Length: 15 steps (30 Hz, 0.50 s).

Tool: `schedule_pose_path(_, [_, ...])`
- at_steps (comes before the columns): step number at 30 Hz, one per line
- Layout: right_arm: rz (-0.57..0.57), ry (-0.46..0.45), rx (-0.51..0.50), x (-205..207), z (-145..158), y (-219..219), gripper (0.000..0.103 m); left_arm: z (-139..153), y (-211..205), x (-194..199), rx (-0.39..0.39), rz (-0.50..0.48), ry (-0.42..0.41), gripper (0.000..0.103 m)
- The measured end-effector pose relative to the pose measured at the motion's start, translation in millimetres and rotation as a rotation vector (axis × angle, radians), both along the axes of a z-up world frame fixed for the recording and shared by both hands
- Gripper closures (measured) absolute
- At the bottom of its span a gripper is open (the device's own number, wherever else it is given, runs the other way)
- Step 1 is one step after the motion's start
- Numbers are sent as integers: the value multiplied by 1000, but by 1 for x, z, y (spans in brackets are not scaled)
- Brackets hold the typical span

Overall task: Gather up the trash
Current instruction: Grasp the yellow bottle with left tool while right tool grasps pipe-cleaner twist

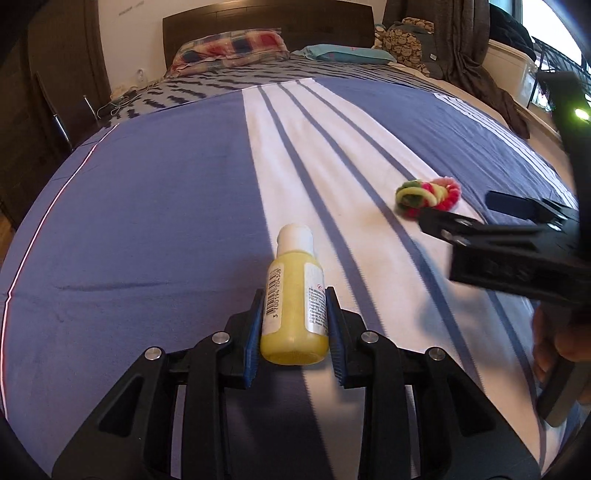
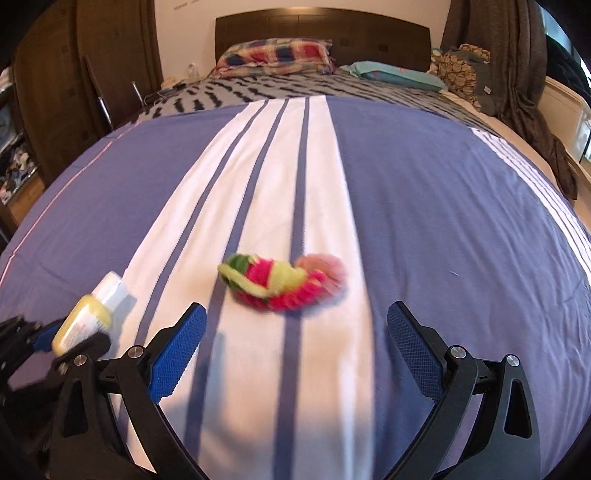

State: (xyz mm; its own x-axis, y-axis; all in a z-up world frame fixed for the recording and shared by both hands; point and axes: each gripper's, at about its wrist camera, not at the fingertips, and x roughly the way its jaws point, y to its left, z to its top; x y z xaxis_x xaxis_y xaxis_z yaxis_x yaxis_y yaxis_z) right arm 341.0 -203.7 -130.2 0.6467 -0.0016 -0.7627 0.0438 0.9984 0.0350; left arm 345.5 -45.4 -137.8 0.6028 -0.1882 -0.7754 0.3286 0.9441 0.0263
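A small yellow bottle (image 1: 295, 295) with a white cap lies on the striped bedspread, and my left gripper (image 1: 293, 295) is shut on its lower half. The bottle also shows in the right wrist view (image 2: 86, 319) at the lower left. A bundle of pink, yellow and green hair ties (image 1: 428, 197) lies on the white stripe to the right. My right gripper (image 2: 297, 317) is open just short of the bundle (image 2: 284, 282), which sits ahead between its blue pads (image 2: 177, 349). The right gripper also shows in the left wrist view (image 1: 458, 210).
The blue and white bedspread (image 2: 424, 206) covers a wide bed. Pillows (image 2: 273, 53) and a dark headboard (image 2: 321, 26) are at the far end. A wardrobe (image 2: 48, 85) stands on the left, curtains and a window ledge (image 2: 524, 74) on the right.
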Motion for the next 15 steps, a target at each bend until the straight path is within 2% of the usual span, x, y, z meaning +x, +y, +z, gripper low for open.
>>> schedule_pose_path(4, [-15, 24, -2, 19, -7, 5, 8, -2, 2, 6, -12, -4, 7, 74])
schedule_pose_path(6, [-8, 42, 10, 26, -12, 7, 29, -3, 2, 6, -16, -6, 6, 74])
schedule_pose_path(15, [24, -15, 4, -4, 6, 4, 33, 12, 0, -19, -33, -14, -9, 74])
